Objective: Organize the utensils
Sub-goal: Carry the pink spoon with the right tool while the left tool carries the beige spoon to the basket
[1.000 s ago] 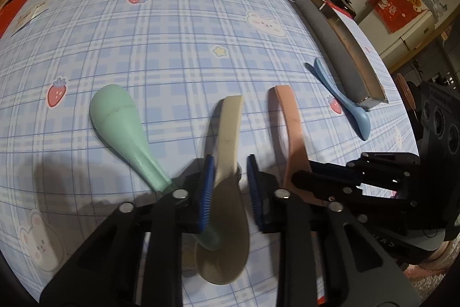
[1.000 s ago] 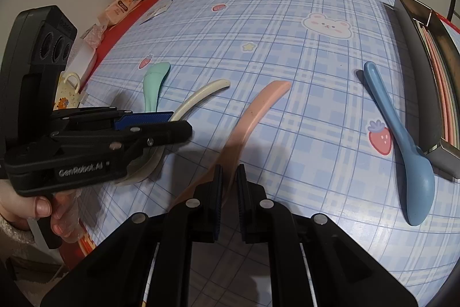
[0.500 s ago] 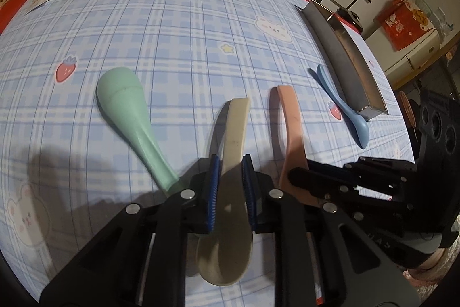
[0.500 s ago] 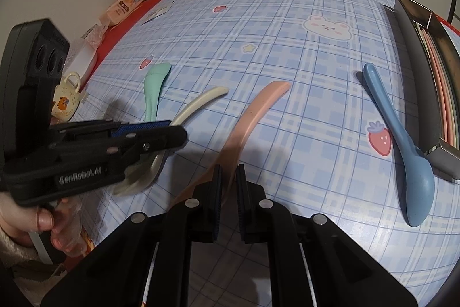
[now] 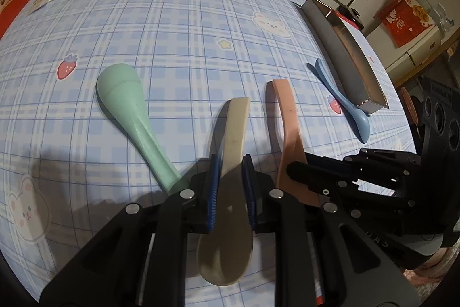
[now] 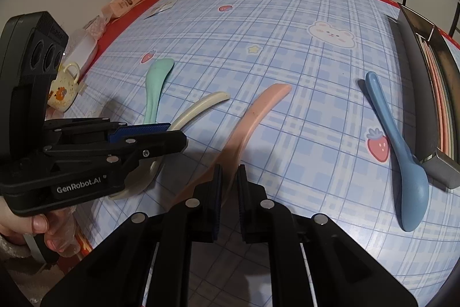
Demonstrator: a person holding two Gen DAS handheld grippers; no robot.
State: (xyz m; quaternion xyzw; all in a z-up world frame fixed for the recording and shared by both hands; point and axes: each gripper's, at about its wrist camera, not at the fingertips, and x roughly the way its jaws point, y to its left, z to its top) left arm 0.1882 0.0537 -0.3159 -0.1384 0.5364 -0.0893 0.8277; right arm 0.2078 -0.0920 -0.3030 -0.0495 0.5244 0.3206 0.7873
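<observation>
Left wrist view: left gripper (image 5: 232, 163) clamped on cream spoon (image 5: 230, 186).
Right wrist view: right gripper (image 6: 229, 173) clamped on pink spoon (image 6: 253, 117).
Worktop (image 6: 287, 48): green spoon (image 5: 129, 111), blue spoon (image 6: 399, 151).

Four plastic spoons and a metal tray on the checked cloth

Cream spoon (image 5: 230, 197) and pink spoon (image 6: 253, 117) are each clamped between pads, handles pointing away. Green spoon (image 5: 129, 111) lies flat to their left; blue spoon (image 6: 399, 151) lies just beside the tray (image 6: 414, 82), which holds coloured utensils.
</observation>
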